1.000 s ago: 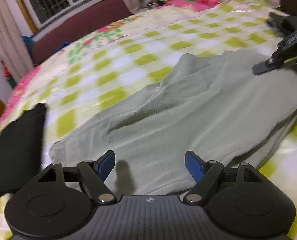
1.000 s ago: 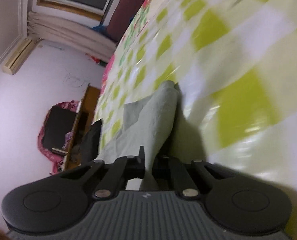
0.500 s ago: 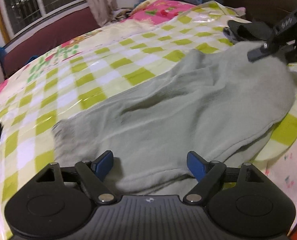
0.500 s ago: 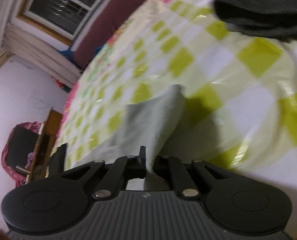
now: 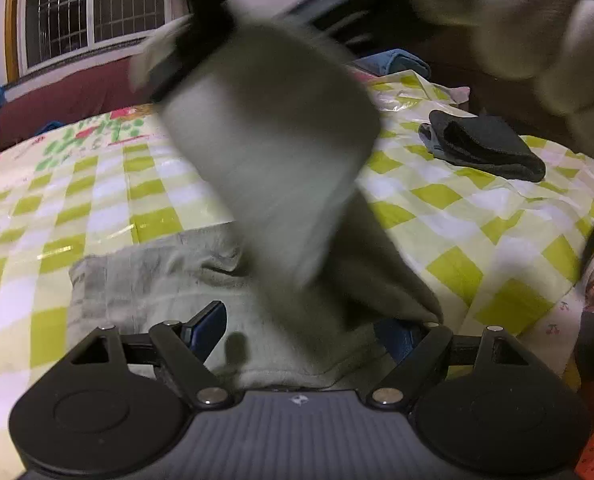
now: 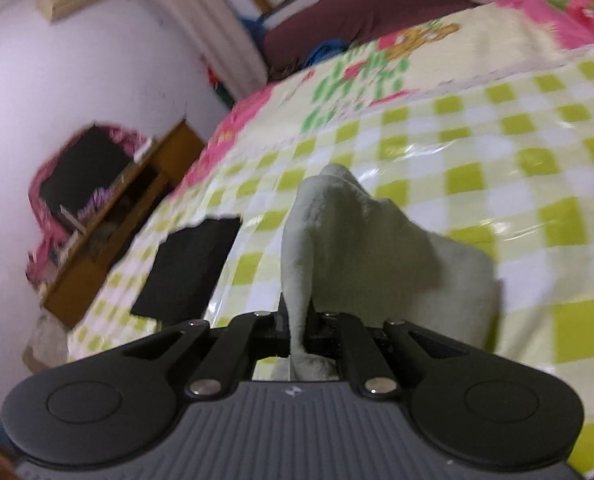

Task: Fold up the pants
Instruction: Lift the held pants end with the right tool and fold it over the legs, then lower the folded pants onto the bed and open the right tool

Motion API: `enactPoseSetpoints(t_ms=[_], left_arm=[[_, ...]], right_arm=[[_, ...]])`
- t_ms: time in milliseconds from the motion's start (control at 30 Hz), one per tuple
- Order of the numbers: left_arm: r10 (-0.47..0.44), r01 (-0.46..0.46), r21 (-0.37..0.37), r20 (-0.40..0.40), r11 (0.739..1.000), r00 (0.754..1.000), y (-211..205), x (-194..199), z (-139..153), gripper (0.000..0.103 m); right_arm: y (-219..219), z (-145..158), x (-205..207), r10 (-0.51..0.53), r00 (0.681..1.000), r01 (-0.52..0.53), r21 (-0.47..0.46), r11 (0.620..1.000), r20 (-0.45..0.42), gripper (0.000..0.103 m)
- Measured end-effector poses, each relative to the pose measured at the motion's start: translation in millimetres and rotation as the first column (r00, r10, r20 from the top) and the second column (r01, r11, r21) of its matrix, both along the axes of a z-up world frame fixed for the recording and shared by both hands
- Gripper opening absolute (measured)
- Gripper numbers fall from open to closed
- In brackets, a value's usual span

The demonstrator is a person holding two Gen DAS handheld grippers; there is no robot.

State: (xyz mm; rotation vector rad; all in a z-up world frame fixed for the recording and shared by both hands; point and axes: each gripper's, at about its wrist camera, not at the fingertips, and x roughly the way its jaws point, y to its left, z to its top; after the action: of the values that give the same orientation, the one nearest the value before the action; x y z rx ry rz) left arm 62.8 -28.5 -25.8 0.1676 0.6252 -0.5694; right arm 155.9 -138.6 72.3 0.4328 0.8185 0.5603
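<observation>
The pale grey-green fleece pants (image 5: 149,292) lie partly spread on the bed's glossy yellow-green and white checked cover (image 5: 449,216), with 1 end drawn up off the bed into the air. In the left wrist view the left gripper (image 5: 309,328) sits low over the near edge of the fabric, its 2 blue-padded fingers (image 5: 207,326) spread wide; the cloth lies between and under them, the pads do not press it, and the right-hand pad is mostly covered by a fold. The jaws have just been opening. Above, a blurred mass of the same fabric rises across the middle of that view, gripped near its top by a dark, smeared shape too blurred to make out in detail. In the right wrist view the right gripper (image 6: 303,322) has its 2 fingers pressed together on a narrow ridge of the pants (image 6: 337,248), which stands up in front of it as a tall crumpled fold above the bed. A flat black folded cloth (image 6: 189,264) lies on the cover to the left of that fold, and a second dark bundled garment (image 5: 485,146) rests on the far right part of the bed in the left wrist view. A barred window (image 5: 97,8) sits behind the bed.
</observation>
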Motion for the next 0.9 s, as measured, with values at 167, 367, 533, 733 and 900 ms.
enactPoseSetpoints(t_ms=[167,367,533,733,900], left_arm=[[0.012,-0.013,-0.022,-0.073,1.0,0.997,32,-2,-6,0.094],[0.013,-0.016,-0.047,-0.073,0.999,0.997,47,-6,-4,0.094],[0.03,-0.043,-0.116,-0.112,0.992,0.993,59,-3,0,0.094],[0.092,-0.105,-0.128,-0.104,0.986,0.99,72,-16,10,0.094],[0.191,-0.203,-0.142,-0.094,0.969,0.977,86,-29,20,0.094]], right_arm=[[63,-44,18,0.078,0.991,-0.089,-0.092,0.992,-0.109,0.005],[87,-67,18,0.042,0.989,-0.066,-0.162,0.985,-0.145,0.006],[82,-61,22,-0.025,0.989,-0.001,-0.179,0.984,-0.144,0.01],[88,-60,27,-0.003,0.982,-0.012,-0.078,0.997,-0.191,0.025],[80,-52,27,-0.014,0.986,0.011,-0.018,1.0,-0.163,0.035]])
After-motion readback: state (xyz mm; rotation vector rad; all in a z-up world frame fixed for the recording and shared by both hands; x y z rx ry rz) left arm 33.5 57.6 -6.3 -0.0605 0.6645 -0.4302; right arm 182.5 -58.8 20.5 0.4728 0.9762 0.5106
